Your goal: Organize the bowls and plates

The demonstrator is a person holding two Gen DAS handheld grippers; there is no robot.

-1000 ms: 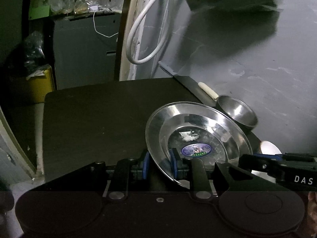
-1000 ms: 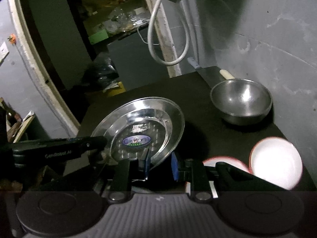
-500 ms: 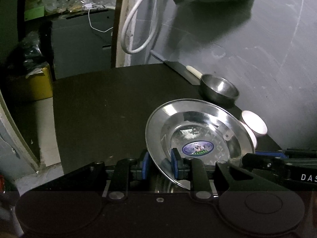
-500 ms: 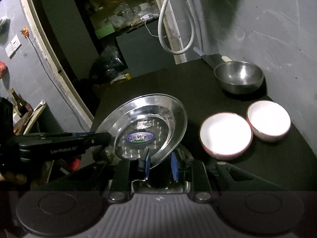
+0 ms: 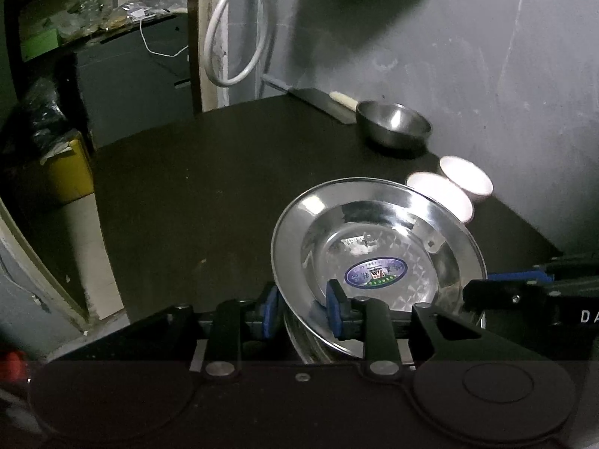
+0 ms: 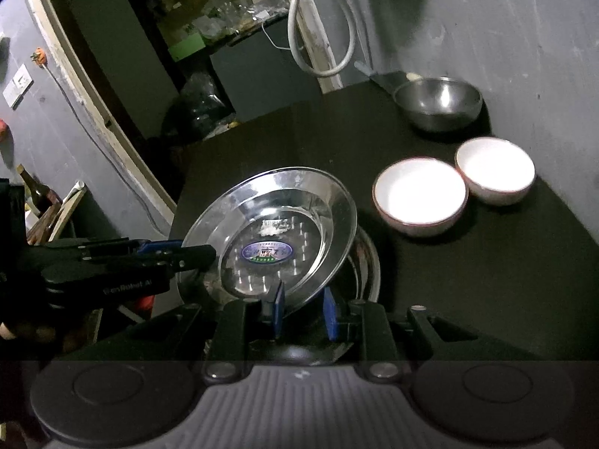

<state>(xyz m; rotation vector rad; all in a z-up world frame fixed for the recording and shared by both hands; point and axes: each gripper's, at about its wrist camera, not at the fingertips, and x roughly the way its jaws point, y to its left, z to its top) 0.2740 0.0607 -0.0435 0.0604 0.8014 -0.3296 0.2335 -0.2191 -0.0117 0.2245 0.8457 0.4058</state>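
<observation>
Holding the steel plate [image 5: 378, 247] tilted over more plates [image 6: 365, 262], both the left gripper [image 5: 303, 308] and right gripper [image 6: 301, 308] pinch its rim. Shiny metal could slip toward the white bowls [image 6: 419, 194] at 2 o'clock on the worktop [image 5: 209, 187].

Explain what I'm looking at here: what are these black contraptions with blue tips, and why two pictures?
No robot: a person holds a hand-held tool in each hand, each carrying a camera looking along its fingers. The left tongs and right tongs each straddle the rim of the same tilted steel plate, above more steel plates underneath. On the dark table sit two white bowls, one nearer, one farther, and a steel bowl.
</observation>
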